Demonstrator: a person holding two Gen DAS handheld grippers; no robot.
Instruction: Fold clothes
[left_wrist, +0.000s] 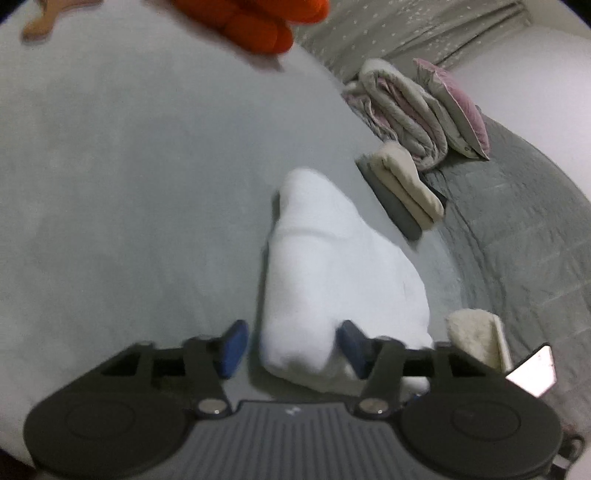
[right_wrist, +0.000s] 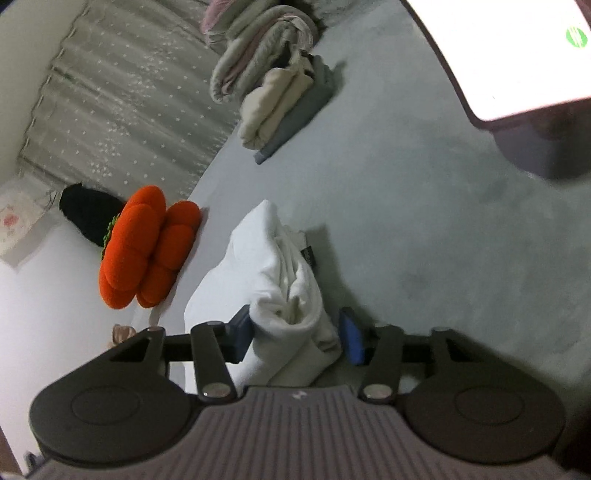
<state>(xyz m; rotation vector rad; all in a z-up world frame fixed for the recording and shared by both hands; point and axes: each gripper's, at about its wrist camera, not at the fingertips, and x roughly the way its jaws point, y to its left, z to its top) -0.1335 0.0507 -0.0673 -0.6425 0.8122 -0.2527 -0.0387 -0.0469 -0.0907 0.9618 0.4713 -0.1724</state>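
On a pale grey bed sheet (left_wrist: 129, 184), the left gripper (left_wrist: 291, 345) stands wide open, its blue pads (left_wrist: 233, 347) straddling the near end of a folded white fleece garment (left_wrist: 332, 266). The right gripper (right_wrist: 297, 334), equally spread, brackets the same garment's (right_wrist: 273, 280) layered open edge without clamping. Only the right view shows the whole orange pumpkin-shaped cushion (right_wrist: 147, 247); only the left shows a cream fleece item (left_wrist: 476, 332).

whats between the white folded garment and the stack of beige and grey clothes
Nothing: in the left wrist view a bare strip of the grey bed surface separates the white garment from the beige and grey stack.
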